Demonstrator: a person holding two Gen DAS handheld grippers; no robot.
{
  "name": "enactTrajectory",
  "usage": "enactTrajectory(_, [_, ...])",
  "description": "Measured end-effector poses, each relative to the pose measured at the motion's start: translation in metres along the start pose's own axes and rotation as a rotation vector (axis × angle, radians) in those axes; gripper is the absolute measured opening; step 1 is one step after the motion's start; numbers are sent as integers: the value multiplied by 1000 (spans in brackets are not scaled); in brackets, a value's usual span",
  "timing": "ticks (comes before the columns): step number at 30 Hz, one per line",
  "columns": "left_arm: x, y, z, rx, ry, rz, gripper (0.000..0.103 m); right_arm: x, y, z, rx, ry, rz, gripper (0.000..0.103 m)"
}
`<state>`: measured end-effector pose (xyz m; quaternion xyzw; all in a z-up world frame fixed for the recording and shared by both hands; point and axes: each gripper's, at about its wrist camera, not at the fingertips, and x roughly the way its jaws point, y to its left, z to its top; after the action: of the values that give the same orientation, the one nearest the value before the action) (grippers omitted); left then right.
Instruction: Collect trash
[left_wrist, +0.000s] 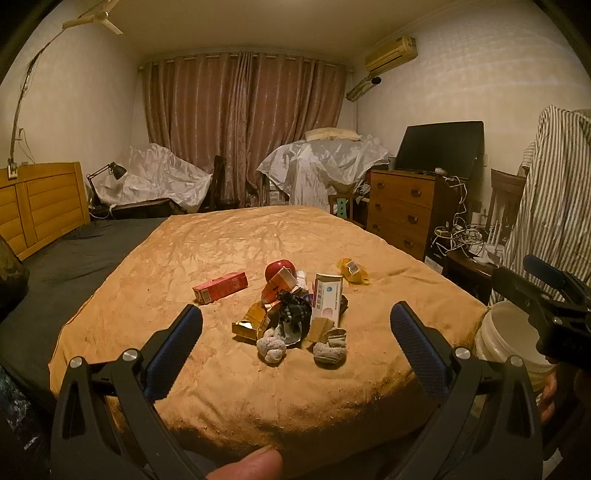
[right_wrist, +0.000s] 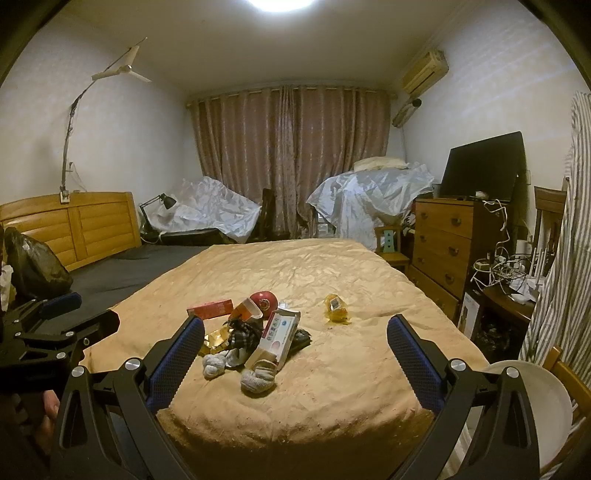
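While both claws hover wide open and empty over the near edge of the bed (left_wrist: 229, 243), the left claw (left_wrist: 295, 332) and right claw (right_wrist: 295, 343) each face a heap of trash on the tan blanket, with a white bucket (left_wrist: 509, 339) just off the bed's near right corner. Around the tall white medicine box (left_wrist: 327, 299) at the heap's centre lie a red carton (left_wrist: 220, 287) to its left, a red apple (left_wrist: 279, 268) behind it, a yellow wrapper (left_wrist: 352, 271) beyond it to the right, and two balled grey socks (left_wrist: 271, 347) in front. Because the pieces lean on one another over soft cloth, a grab at one likely topples its neighbours, pinches the blanket, or takes socks or fruit for rubbish.
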<state>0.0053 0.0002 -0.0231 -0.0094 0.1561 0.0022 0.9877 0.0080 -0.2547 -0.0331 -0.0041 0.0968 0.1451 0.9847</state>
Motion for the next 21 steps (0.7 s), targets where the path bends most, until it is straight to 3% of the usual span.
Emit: enactTrajectory(21, [1, 0, -1, 2, 7, -1, 98, 1, 1, 0, -2, 3, 1, 99])
